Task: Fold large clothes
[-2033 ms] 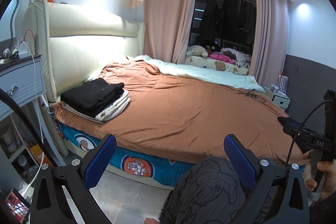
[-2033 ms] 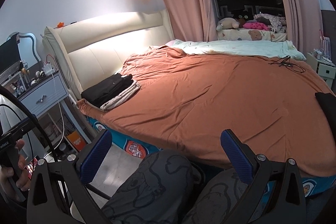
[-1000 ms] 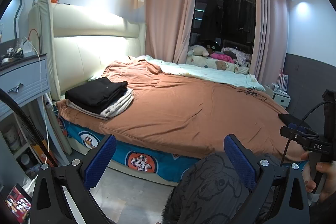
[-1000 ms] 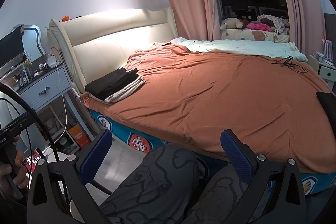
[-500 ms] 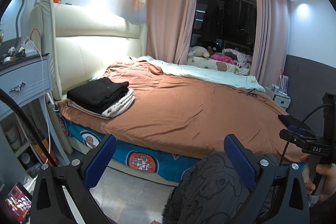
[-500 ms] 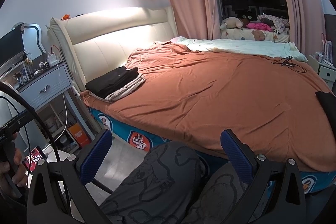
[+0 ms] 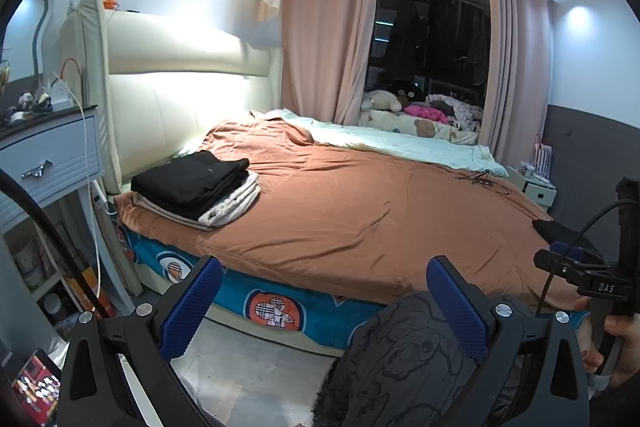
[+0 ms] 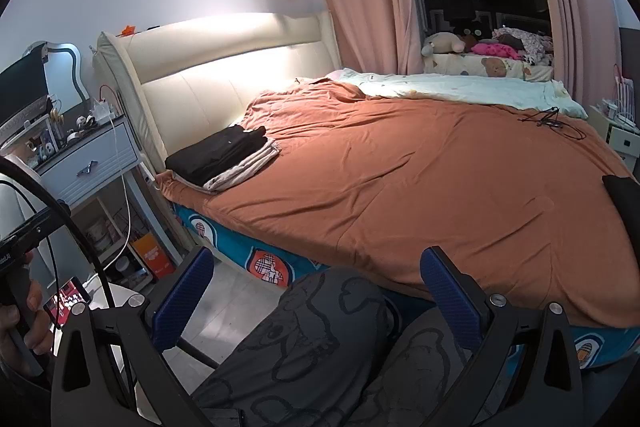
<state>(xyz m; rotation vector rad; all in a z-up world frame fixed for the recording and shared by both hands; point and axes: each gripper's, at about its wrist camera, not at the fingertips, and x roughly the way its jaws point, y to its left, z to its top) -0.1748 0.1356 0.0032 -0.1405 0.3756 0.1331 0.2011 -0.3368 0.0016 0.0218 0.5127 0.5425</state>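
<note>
A stack of folded clothes (image 7: 196, 189), black on top of pale grey, lies on the bed's near left corner by the headboard; it also shows in the right wrist view (image 8: 224, 157). A dark garment (image 8: 622, 195) lies at the bed's right edge, partly cut off, and shows in the left wrist view (image 7: 554, 229). My left gripper (image 7: 324, 303) is open and empty, held off the bed above my knee. My right gripper (image 8: 316, 293) is open and empty, also above my knees.
The bed carries an orange-brown sheet (image 7: 360, 207) and a pale green blanket (image 7: 400, 145) at the far side. A grey nightstand (image 7: 48, 163) stands left of the headboard. A black cable (image 8: 552, 119) lies on the far right of the bed.
Both views have drifted slightly, with the bed and the folded stack shifting a little to the right. Both grippers stay open and empty.
</note>
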